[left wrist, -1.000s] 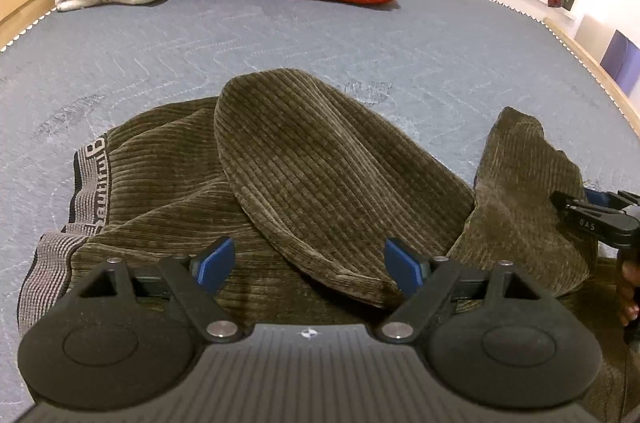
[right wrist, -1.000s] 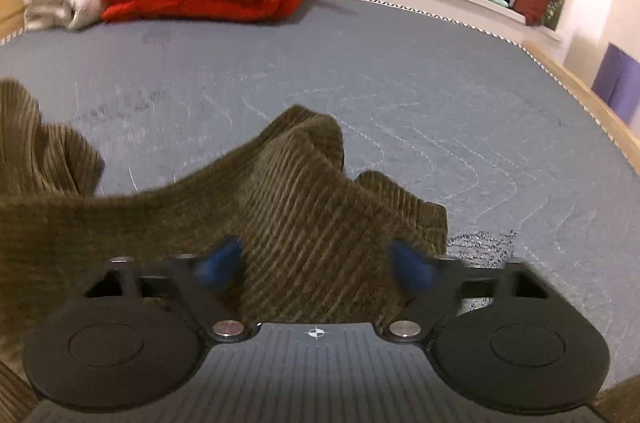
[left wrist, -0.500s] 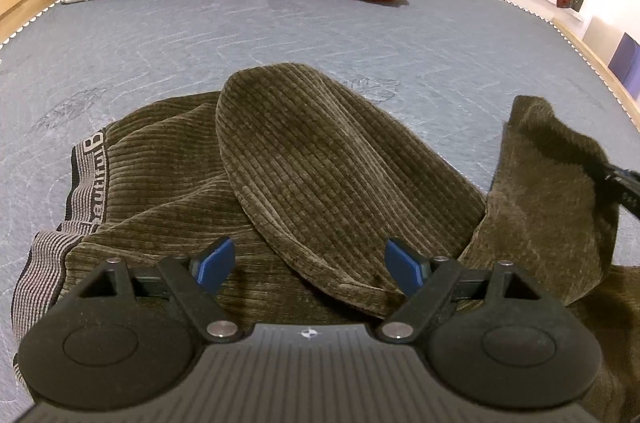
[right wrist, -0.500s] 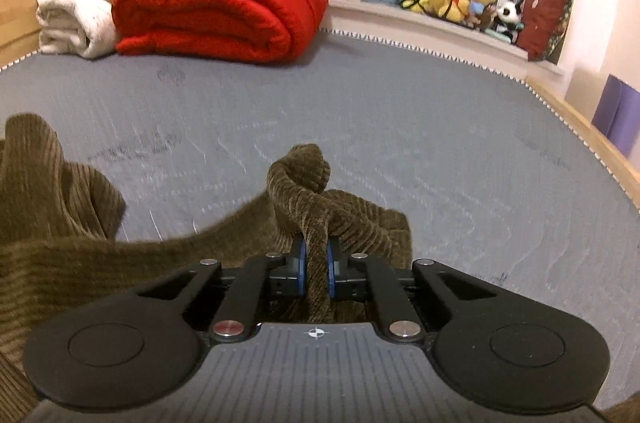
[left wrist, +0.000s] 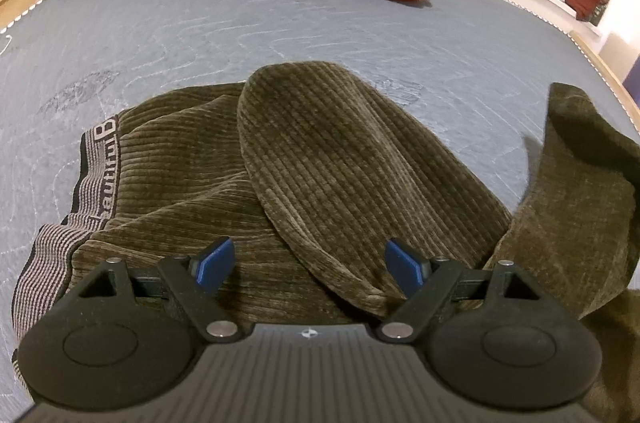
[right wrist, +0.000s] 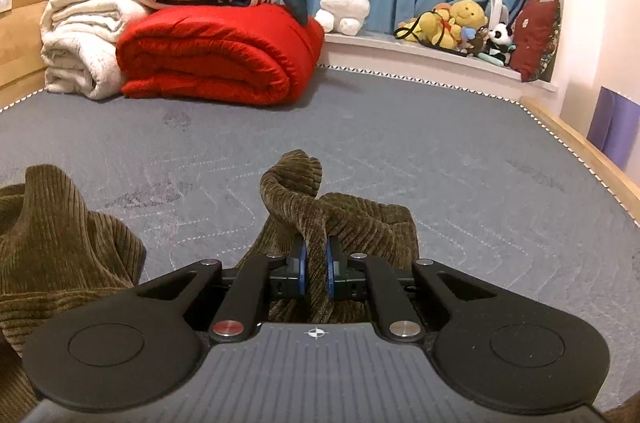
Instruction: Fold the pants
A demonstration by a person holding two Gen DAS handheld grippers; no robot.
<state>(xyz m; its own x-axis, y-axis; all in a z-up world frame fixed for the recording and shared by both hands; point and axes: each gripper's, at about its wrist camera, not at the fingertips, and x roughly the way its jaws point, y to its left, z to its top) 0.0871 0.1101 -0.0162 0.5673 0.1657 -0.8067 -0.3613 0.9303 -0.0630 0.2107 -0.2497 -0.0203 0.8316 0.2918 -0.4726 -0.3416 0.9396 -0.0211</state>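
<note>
- Left wrist view: the left gripper (left wrist: 310, 265) hangs just above the pants (left wrist: 344, 159), its blue pads wide apart with nothing between them
- Ahead of it the olive corduroy pants lie crumpled on the grey mattress (left wrist: 240, 31); a rounded fold lies over the middle, and the striped waistband (left wrist: 98, 167) lies to the gripper's left
- To its right a flap of the cloth rises off the mattress
- Right wrist view: the right gripper (right wrist: 314, 269) has its pads pressed together on a ridge of the pants (right wrist: 298, 191), which pokes up past the fingertips
- Far ahead sit a rolled red duvet (right wrist: 216, 63) and a white blanket (right wrist: 80, 43)
</note>
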